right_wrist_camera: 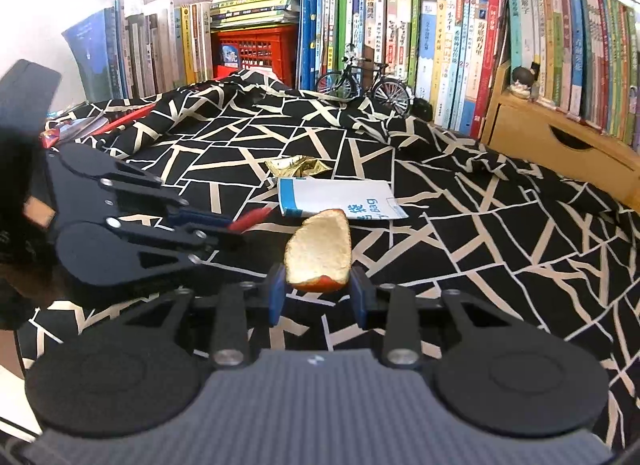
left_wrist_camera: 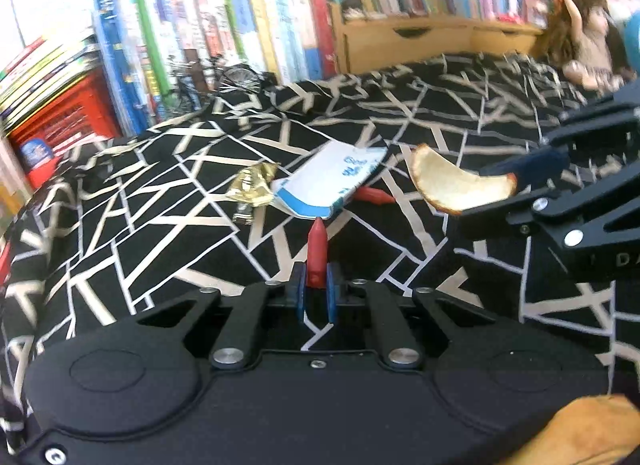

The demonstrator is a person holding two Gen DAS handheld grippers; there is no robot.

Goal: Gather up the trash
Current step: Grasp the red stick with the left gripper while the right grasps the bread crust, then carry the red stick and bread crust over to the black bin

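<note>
Two claws grip trash: left claw (left_wrist_camera: 316, 281) red crayon (left_wrist_camera: 317, 257), right claw (right_wrist_camera: 319, 285) orange peel (right_wrist_camera: 320, 251)

Ahead of the right gripper (right_wrist_camera: 318, 297) a flat packet (right_wrist_camera: 338, 199) is laid on the cloth (right_wrist_camera: 480, 225), with a crumpled wrapper (right_wrist_camera: 298, 165) just behind it; the left gripper (right_wrist_camera: 236, 227) is positioned left.

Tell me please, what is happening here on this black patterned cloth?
A person is collecting trash with two handheld grippers. The left gripper is shut on a red crayon-like piece; the right gripper holds a piece of orange peel. A white and blue packet and a gold wrapper lie on the cloth.
</note>
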